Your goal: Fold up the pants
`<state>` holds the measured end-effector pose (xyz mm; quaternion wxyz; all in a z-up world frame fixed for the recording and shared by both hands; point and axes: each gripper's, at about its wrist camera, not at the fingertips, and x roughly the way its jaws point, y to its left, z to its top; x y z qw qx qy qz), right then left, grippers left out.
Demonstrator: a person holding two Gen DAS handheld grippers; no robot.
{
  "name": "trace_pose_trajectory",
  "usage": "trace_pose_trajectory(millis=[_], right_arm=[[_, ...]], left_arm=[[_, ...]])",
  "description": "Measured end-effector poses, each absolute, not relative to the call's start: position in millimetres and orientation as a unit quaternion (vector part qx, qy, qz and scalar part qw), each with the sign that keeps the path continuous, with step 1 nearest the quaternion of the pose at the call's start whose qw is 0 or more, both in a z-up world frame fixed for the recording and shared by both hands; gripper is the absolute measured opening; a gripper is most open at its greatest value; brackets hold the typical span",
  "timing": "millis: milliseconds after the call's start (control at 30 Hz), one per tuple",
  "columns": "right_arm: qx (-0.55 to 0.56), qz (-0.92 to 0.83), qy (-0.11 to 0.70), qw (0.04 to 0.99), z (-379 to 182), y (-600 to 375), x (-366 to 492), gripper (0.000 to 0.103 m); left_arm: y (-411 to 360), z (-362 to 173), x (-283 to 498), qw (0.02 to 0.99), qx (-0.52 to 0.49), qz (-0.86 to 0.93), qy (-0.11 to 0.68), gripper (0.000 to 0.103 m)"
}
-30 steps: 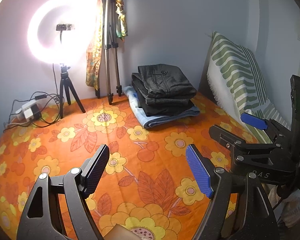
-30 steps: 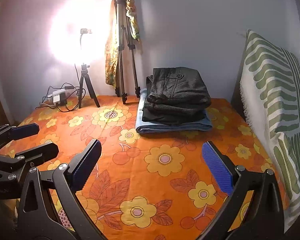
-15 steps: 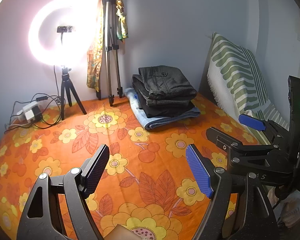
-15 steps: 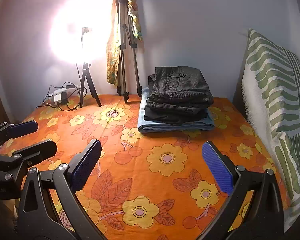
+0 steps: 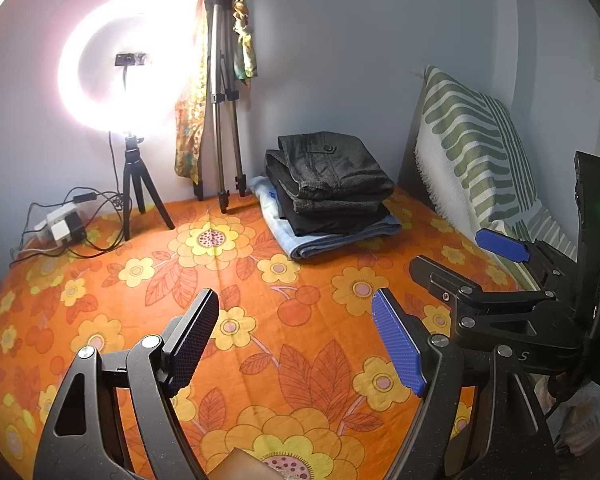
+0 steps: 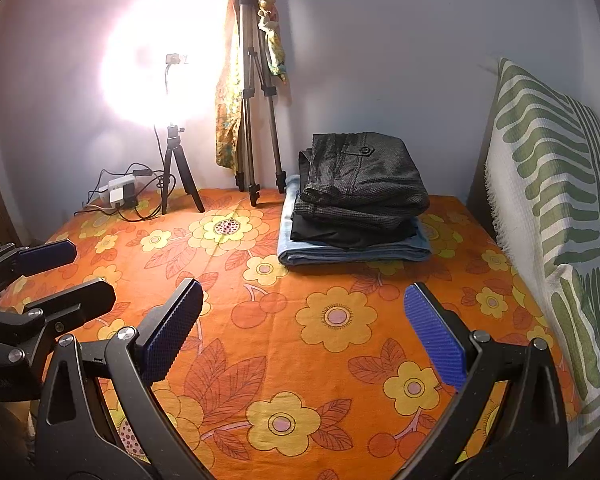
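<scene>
While both claws hover with nothing in them, the orange flowered bedspread fills the scene, stretching to the pale wall. Propped at the right edge, a white cushion with green stripes leans upright. Against the far wall sits the stack of folded pants: dark grey pair on top showing a buttoned pocket flap, black beneath, light blue denim at the bottom, well apart from both grippers. Left of the stack stands a silver tripod draped with a yellow patterned cloth, then a glowing ring light on a small black tripod, with a white power adapter and cables beside it. The left gripper gapes wide, empty; the right gripper likewise wide and empty. Only a small "S" is readable, on the right gripper's body.
</scene>
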<state>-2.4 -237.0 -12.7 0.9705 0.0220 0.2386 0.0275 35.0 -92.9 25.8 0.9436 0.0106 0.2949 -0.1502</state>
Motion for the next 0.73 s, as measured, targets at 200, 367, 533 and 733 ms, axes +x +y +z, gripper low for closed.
trace_pose_trajectory(millis=[200, 367, 533, 733], right_arm=[[0.020, 0.029, 0.239, 0.970, -13.4, -234.4, -2.4, 0.102], [0.021, 0.028, 0.240, 0.970, -13.1, -233.8, -2.8, 0.102], [0.020, 0.029, 0.240, 0.970, -13.8, -230.8, -2.8, 0.102], [0.020, 0.029, 0.240, 0.970, -13.9, -230.1, -2.9, 0.102]], left_arm=[[-92.6, 25.9, 35.0, 0.944, 0.011, -0.151, 0.295, 0.079], [-91.8, 26.2, 35.3, 0.944, 0.010, -0.150, 0.295, 0.079], [-90.8, 27.3, 32.7, 0.947, 0.016, -0.149, 0.286, 0.079], [-86.7, 27.3, 32.4, 0.946, 0.011, -0.146, 0.289, 0.079]])
